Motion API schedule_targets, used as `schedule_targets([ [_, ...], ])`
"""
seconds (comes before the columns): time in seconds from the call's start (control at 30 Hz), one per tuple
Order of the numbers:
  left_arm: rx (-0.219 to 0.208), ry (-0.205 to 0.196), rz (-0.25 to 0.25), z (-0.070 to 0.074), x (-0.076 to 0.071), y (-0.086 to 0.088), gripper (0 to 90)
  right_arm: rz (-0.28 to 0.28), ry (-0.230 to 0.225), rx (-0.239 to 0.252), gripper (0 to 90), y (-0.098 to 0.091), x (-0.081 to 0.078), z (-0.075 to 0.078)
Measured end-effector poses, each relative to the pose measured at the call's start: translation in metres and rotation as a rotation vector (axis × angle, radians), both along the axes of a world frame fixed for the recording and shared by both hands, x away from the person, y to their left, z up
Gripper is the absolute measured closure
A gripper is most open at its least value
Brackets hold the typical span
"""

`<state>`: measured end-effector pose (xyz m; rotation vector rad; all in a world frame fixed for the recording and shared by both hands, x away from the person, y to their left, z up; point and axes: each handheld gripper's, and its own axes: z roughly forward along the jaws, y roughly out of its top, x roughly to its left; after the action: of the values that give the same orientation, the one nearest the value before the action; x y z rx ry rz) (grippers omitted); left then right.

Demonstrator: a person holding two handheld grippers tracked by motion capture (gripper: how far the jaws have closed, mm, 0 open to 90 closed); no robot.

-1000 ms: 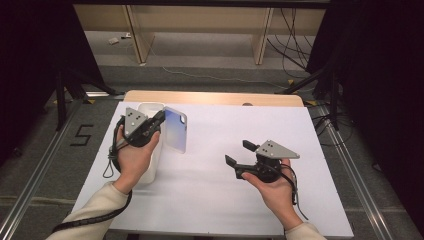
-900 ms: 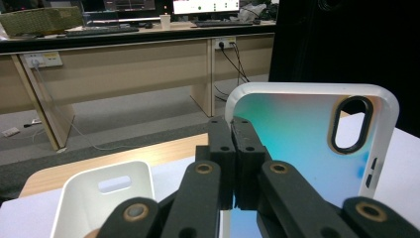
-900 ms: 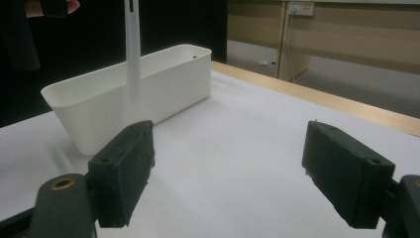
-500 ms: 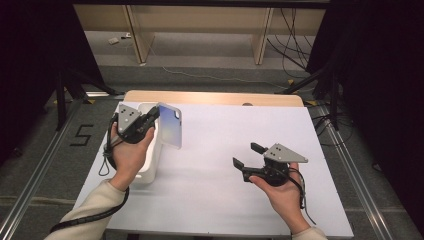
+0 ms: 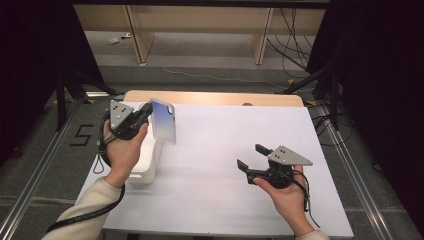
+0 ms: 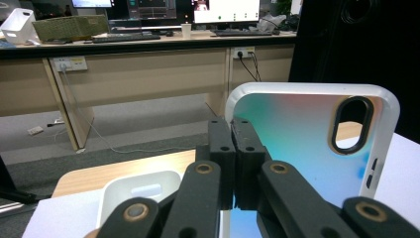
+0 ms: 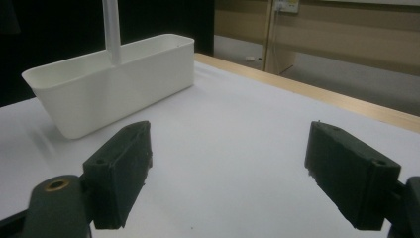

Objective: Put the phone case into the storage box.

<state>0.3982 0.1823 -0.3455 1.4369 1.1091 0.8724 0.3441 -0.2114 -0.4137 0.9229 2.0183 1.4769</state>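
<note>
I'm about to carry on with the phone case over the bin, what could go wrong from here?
1. The left gripper pinches the phone case only at one edge, so it could twist or slip out.
2. It hangs partly beyond the white bin, so a drop might land on the table.

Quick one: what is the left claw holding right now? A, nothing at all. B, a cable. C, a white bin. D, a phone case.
D: the left claw is pinched shut on the edge of the phone case, holding it upright above the white bin.
</note>
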Motion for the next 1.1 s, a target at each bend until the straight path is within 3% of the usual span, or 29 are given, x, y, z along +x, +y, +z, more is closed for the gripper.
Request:
schedule_targets([
  [0.03, -0.002, 0.0, 0.004, 0.0, 0.0, 0.001, 88.5, 0.001, 0.02, 0.002, 19.2, 0.0, -0.001, 0.0],
  [0.5, -0.016, -0.003, 0.056, 0.004, 0.006, 0.017, 88.5, -0.006, 0.023, -0.015, 18.1, -0.006, -0.004, -0.002],
  [0.57, -0.026, -0.006, 0.063, 0.004, 0.007, 0.019, 88.5, -0.01, 0.001, -0.014, 18.0, -0.007, -0.003, -0.003],
  [0.67, -0.026, -0.006, 0.075, 0.005, 0.007, 0.022, 88.5, -0.005, 0.023, 0.007, 17.9, -0.006, -0.005, -0.004],
  [0.77, -0.033, -0.003, 0.087, 0.005, 0.008, 0.024, 88.5, -0.012, 0.042, -0.033, 17.9, -0.01, -0.007, -0.001],
  [0.9, -0.033, -0.006, 0.093, 0.006, 0.009, 0.026, 88.5, -0.013, 0.044, -0.031, 17.9, -0.012, -0.008, -0.002],
  [0.93, -0.029, -0.006, 0.095, 0.006, 0.009, 0.027, 88.5, -0.019, 0.02, -0.011, 17.9, -0.011, -0.007, -0.003],
  [0.97, -0.033, -0.004, 0.1, 0.006, 0.009, 0.027, 88.5, -0.013, 0.031, 0.005, 17.9, -0.011, -0.008, -0.003],
  [1.1, -0.036, -0.005, 0.109, 0.007, 0.011, 0.03, 88.5, -0.025, 0.017, -0.004, 17.8, -0.013, -0.008, -0.004],
])
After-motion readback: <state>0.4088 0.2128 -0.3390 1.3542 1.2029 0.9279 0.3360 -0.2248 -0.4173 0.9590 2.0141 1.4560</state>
